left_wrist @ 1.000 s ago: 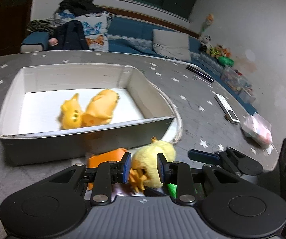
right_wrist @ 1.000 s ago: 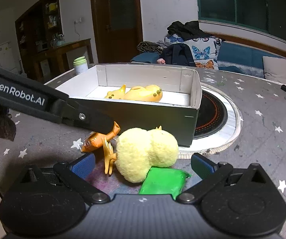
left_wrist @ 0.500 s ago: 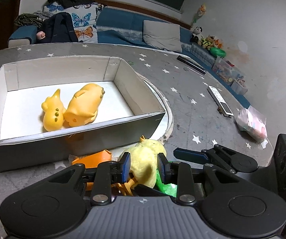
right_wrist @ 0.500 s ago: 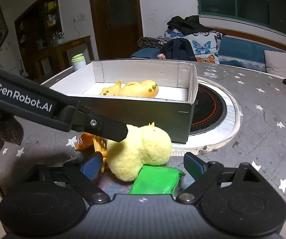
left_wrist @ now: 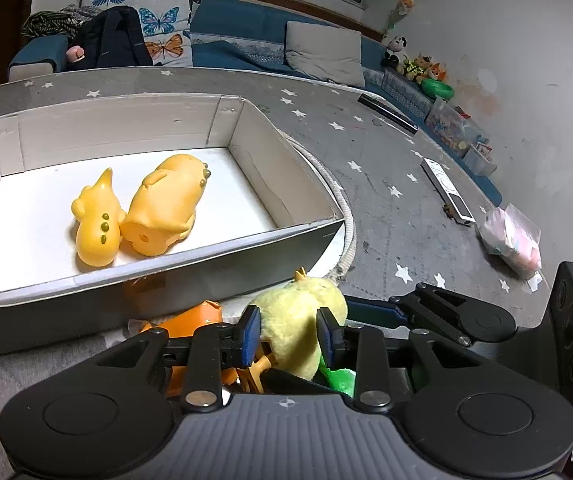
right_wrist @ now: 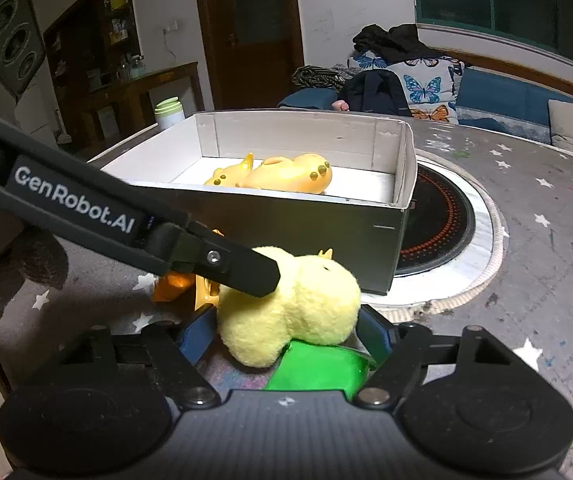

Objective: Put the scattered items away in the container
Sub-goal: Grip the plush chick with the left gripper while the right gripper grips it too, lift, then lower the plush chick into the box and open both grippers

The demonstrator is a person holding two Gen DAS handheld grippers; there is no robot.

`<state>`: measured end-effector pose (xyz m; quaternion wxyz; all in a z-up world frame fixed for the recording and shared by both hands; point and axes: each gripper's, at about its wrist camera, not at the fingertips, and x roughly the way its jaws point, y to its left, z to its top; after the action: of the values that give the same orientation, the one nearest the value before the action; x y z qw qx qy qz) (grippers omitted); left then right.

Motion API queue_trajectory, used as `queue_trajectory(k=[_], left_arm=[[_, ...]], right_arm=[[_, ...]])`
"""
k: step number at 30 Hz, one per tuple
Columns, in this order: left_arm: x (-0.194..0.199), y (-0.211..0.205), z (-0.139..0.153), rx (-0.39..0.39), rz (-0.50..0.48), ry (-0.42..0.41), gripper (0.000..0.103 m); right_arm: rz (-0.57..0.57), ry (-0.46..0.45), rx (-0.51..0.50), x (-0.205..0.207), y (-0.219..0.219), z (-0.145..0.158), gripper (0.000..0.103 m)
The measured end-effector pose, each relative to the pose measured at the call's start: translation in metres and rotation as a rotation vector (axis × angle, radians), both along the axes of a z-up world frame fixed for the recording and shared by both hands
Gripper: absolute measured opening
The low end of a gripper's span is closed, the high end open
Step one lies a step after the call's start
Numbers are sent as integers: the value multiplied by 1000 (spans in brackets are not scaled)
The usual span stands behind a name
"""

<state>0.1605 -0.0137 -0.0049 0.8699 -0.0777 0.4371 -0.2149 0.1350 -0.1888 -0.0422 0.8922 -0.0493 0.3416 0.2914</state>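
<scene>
A yellow plush chick (left_wrist: pixel 300 320) (right_wrist: pixel 294 304) lies on the table just in front of the grey cardboard box (left_wrist: pixel 214 276) (right_wrist: pixel 306 224). My left gripper (left_wrist: pixel 288 334) is shut on the plush chick, its fingers pressing both sides. My right gripper (right_wrist: pixel 286 332) is open, its fingers either side of the chick and of a green packet (right_wrist: pixel 318 368) under it. An orange toy (left_wrist: pixel 198 316) (right_wrist: pixel 174 282) lies to the left of the chick. Two yellow rubber toys (left_wrist: pixel 142 208) (right_wrist: pixel 278 174) lie inside the box.
A round cooktop (right_wrist: pixel 442 224) with a white rim sits right of the box. A remote (left_wrist: pixel 448 192), a pink plastic bag (left_wrist: pixel 512 238) and a black bar (left_wrist: pixel 386 114) lie on the starred table. A green-lidded jar (right_wrist: pixel 169 114) stands behind the box.
My left gripper has lifted and tilted so the box interior shows more, still gripping the chick. My right gripper has pushed in closer around the chick and green packet.
</scene>
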Motion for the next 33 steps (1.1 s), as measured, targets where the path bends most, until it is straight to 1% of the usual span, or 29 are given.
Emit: queue_trajectory(k=[4, 11, 15, 20, 27, 30, 33], left_arm=[[2, 1, -1, -1, 6, 0, 31], [-6, 1, 3, -1, 16, -8, 32], [-16, 2, 14, -8, 14, -38, 32], [-22, 4, 38, -28, 31, -104, 32], [-2, 10, 62, -55, 82, -169, 32], [13, 12, 67, -67, 106, -178, 32], [31, 16, 65, -82, 131, -166, 32]], right_arm=[[-5, -3, 2, 0, 1, 0, 75], [-11, -22, 7, -7, 1, 5, 73], [-9, -49, 13, -16, -1, 15, 73], [0, -112, 5, -21, -1, 40, 73], [42, -211, -48, -4, 11, 71, 73], [58, -226, -75, 13, 18, 80, 73], [70, -215, -93, 32, 23, 83, 73]])
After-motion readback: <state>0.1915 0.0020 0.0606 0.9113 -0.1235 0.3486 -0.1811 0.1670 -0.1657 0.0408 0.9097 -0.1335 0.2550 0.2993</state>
